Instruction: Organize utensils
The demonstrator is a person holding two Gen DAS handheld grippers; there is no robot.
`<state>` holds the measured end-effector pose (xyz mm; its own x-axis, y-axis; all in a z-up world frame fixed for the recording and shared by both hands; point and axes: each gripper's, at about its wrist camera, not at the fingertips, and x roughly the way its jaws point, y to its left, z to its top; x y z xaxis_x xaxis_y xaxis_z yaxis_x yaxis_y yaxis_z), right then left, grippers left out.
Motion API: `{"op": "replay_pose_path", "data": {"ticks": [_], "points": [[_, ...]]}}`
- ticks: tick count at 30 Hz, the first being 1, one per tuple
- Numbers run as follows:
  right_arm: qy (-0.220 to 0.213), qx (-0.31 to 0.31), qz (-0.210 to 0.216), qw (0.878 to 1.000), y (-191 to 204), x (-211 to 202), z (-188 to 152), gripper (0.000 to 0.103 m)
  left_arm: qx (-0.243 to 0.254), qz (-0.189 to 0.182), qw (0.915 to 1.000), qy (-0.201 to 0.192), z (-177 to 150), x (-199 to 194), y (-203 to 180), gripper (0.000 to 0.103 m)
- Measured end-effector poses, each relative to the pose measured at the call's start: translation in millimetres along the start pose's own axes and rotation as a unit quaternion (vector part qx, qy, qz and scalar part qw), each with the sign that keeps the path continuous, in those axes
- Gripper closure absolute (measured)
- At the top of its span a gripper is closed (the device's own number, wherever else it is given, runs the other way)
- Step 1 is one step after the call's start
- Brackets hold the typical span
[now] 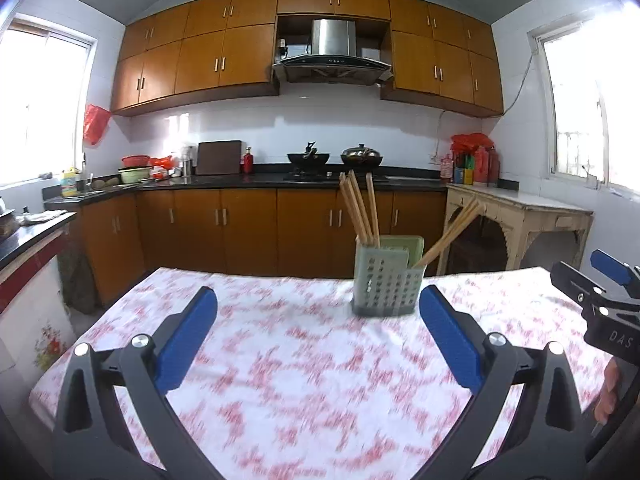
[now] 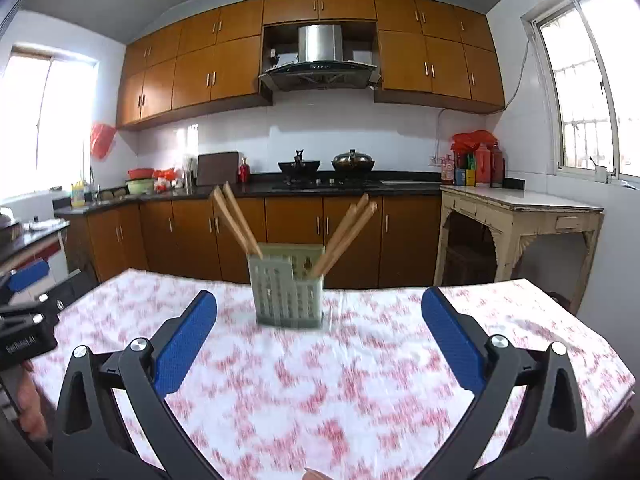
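Both grippers hung over the table with nothing between their blue pads. Left to right: my left gripper [image 1: 318, 332] was spread wide above the red-and-white floral tablecloth [image 1: 280, 380], and my right gripper [image 2: 320, 334] was spread just as wide, its body also showing at the right edge of the left wrist view.

Ahead of them, near the table's far edge, stood the pale green perforated chopstick holder [image 2: 288, 292], upright on the cloth and apart from both grippers. It held wooden chopsticks in two compartments: one bunch [image 2: 236, 220] leaned out to the left, the other bunch [image 2: 344, 236] leaned out to the right.

Behind the table ran the black kitchen counter [image 2: 256, 190] with a wok [image 2: 299, 166] and a lidded pot [image 2: 353, 162] on the stove, and a worn cream side table [image 2: 520, 204] stood at the right.
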<state>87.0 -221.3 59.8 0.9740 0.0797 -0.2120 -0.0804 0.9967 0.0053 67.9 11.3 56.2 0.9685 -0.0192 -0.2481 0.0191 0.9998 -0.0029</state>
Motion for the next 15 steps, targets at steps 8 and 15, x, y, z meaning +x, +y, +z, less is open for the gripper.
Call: {"op": "replay_pose_path", "data": {"ticks": [8, 15], "points": [[0.030, 0.011, 0.010, 0.999, -2, -25, -42, 0.002, 0.003, 0.004, 0.9998, 0.018, -47, -28, 1, 0.004], [0.041, 0.006, 0.020, 0.999, -1, -43, -64, 0.002, -0.014, 0.003, 0.9990, 0.041, -72, -33, 2, 0.004]]}}
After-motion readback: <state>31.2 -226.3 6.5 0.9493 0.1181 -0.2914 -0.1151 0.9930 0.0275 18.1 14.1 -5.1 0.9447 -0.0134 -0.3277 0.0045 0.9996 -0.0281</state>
